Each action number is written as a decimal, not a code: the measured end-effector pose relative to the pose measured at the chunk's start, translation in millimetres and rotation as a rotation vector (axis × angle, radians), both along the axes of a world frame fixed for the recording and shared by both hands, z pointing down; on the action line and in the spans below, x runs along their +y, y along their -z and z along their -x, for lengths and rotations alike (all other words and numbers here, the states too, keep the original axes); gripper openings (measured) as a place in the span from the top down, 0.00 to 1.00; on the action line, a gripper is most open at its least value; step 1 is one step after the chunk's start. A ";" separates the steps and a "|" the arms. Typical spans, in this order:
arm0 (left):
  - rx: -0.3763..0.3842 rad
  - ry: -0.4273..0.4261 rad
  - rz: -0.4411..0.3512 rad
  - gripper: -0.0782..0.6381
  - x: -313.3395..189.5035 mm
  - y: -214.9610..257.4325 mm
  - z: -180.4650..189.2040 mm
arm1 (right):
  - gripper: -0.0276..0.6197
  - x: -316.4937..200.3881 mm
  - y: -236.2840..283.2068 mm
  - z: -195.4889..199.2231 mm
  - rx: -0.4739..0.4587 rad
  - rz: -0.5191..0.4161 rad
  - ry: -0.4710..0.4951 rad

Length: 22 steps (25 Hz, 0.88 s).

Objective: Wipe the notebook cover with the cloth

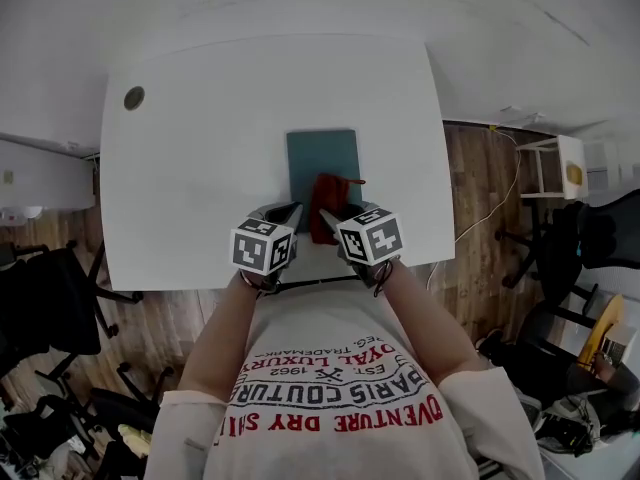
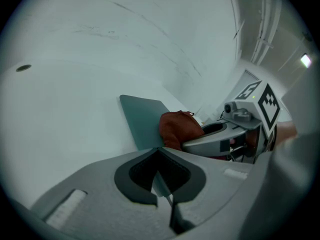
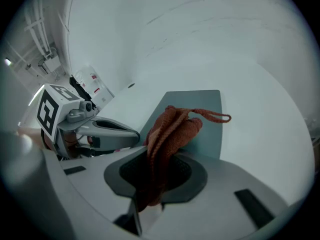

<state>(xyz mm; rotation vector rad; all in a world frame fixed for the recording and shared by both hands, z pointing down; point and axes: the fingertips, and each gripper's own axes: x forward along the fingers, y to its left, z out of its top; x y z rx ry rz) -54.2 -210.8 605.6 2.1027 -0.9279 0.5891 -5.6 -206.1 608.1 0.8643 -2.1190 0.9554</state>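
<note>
Right gripper (image 3: 152,156) is clamped on the cloth (image 3: 172,131). The rust-red knit fabric runs bunched between the two jaws and spills out forward, and a thin hanging loop (image 3: 216,116) sticks out at its far end.

Left gripper (image 2: 159,150) has its jaws pressed together with nothing between them. It sits just beside the right gripper, tips at the near left corner of the notebook (image 2: 142,121). I can't tell if it touches the cover.

The notebook is teal and lies flat on the white surface (image 1: 200,168), roughly centred side to side, towards the near edge, with its long side running away from the person. The cover is plain.

In the head view the cloth (image 1: 326,200) covers the near right part of the notebook (image 1: 320,153). The far two thirds of the cover are exposed. From the left gripper view the cloth (image 2: 179,129) bulges as a wad on that near right edge and looks to be resting on the cover.

Both grippers are side by side at the near edge of the surface, left gripper (image 1: 290,210) and right gripper (image 1: 337,214), marker cubes up.

A round grommet (image 1: 133,97) sits at the far left corner of the surface, well apart from the notebook.

Around the surface there's wood floor (image 1: 480,198), with office chairs (image 1: 45,298) to the left and right.
</note>
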 end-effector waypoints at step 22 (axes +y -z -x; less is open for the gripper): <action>-0.003 -0.019 -0.006 0.88 -0.4 0.6 -0.5 | 0.83 1.7 -1.9 -88.3 0.074 0.050 -0.097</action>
